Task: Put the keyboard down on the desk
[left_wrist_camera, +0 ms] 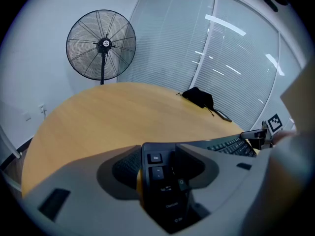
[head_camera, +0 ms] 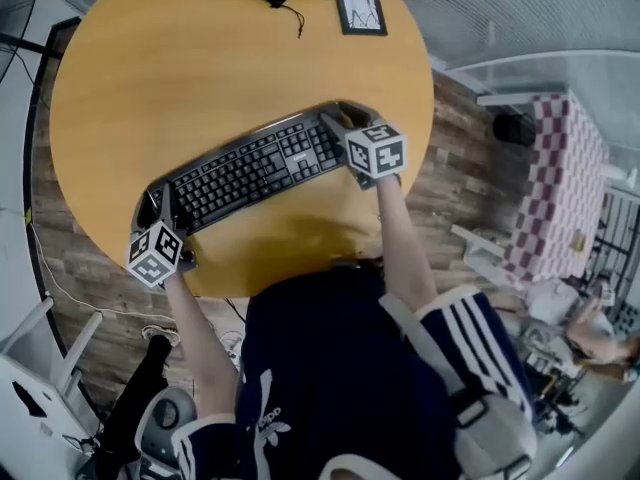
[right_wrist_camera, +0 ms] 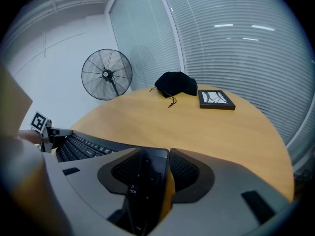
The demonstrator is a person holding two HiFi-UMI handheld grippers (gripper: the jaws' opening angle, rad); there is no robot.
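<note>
Black keyboard (head_camera: 255, 168), "Esc" key (left_wrist_camera: 154, 158) in left tool (left_wrist_camera: 160, 173)

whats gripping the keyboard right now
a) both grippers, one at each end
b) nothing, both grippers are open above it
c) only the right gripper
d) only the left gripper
A: the left gripper has its jaws shut on the Esc end of the keyboard, and the right gripper has its jaws shut on the number-pad end, as each gripper view shows.
</note>
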